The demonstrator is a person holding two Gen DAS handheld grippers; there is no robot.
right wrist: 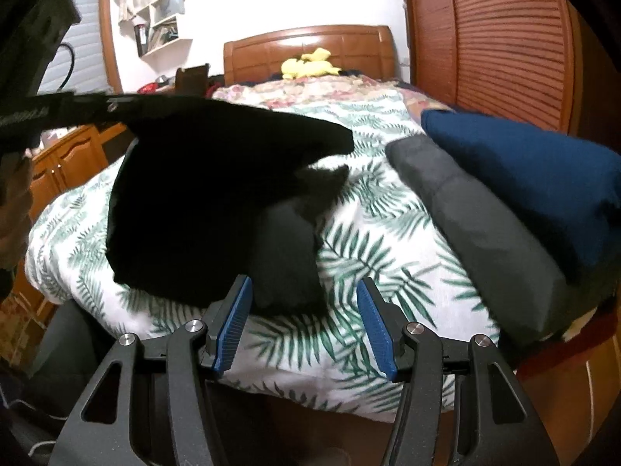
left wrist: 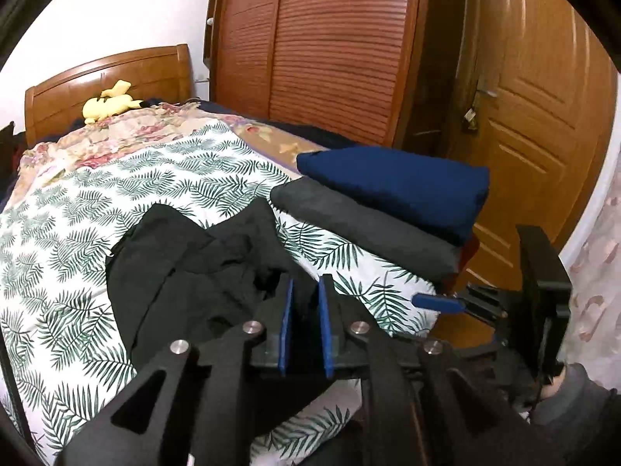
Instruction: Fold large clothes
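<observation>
The black garment (left wrist: 202, 272) lies crumpled on the leaf-print bedspread (left wrist: 77, 233), filling the lower middle of the left wrist view. Its long axis runs from the near edge of the bed at the lower centre up toward the upper left, with a flap reaching up to the right near the folded pile. In the right wrist view the same black garment (right wrist: 202, 202) sits in the left centre, one part lifted and stretched toward the upper left, another part lying flat toward the bottom centre. It is plain, matte and dark, with loose folds and no print that shows.

There is one unfolded garment. Two folded pieces are stacked at the right: a navy blue one (left wrist: 396, 186) on top of a dark grey one (left wrist: 365, 225). One yellow plush toy (left wrist: 110, 103) rests by the wooden headboard (left wrist: 116, 73) in the upper left. A slatted wardrobe (left wrist: 310, 46) and a door (left wrist: 543, 124) stand behind.

The left gripper (left wrist: 304, 299) has its blue pads standing narrowly apart with a small gap; black cloth lies right at its tips, and whether any is pinched cannot be told. The right gripper (right wrist: 304, 303) stands about half open over the bedspread, nothing between its pads, with the flat part of the garment just beyond its left pad. It also shows at the right edge of the left wrist view, held by a hand (left wrist: 559, 384) in a grey sleeve.
</observation>
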